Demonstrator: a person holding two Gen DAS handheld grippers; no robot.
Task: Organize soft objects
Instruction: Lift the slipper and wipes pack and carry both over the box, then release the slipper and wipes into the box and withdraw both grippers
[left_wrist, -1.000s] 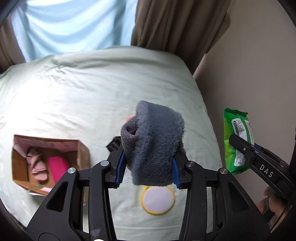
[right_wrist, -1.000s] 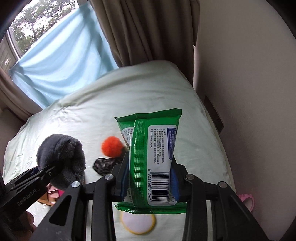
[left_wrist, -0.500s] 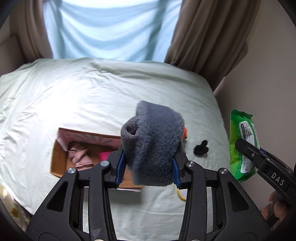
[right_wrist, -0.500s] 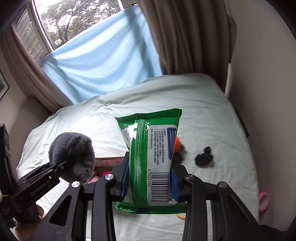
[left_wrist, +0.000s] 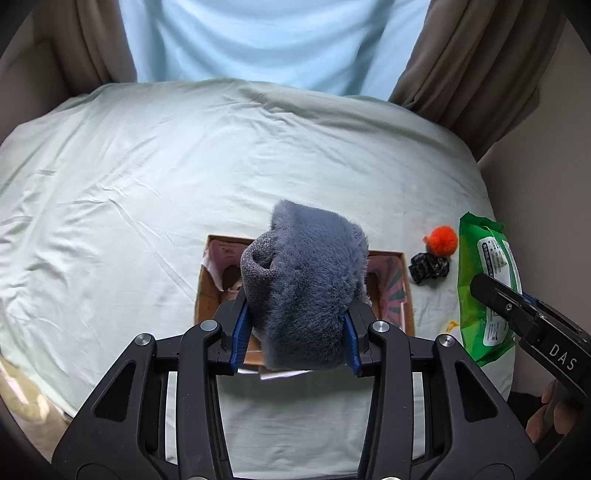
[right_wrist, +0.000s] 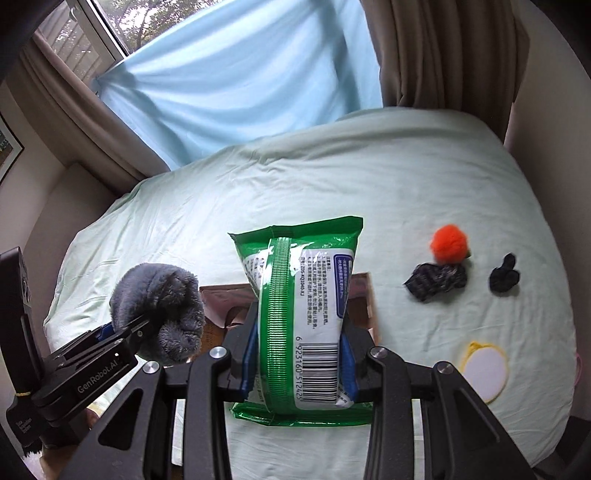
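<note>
We have both hands loaded: our left gripper (left_wrist: 295, 332) is clamped on the grey fuzzy sock (left_wrist: 306, 280), and our right gripper (right_wrist: 299, 354) is clamped on the green wipes pack (right_wrist: 303, 314). Both loads hang over the box (left_wrist: 402, 291) on the bed (left_wrist: 147, 166), neither one dropped yet. The box already holds some pinkish items, though we can't tell just what they are. Left out on the sheet, to the right of the box: the orange pom-pom (right_wrist: 448, 243), touching the dark patterned cloth (right_wrist: 436, 282), a small black piece (right_wrist: 504, 277) a little further right, and a white round pad (right_wrist: 484, 373) nearer us. So by our reckoning we're midway, with two drops pending and four pieces to fetch.

Against a second ago: the box sat far off to the left of the sock, and now it's right beneath it. The pom-pom and cloth have slid from centre to the right, and the grips look unchanged.
</note>
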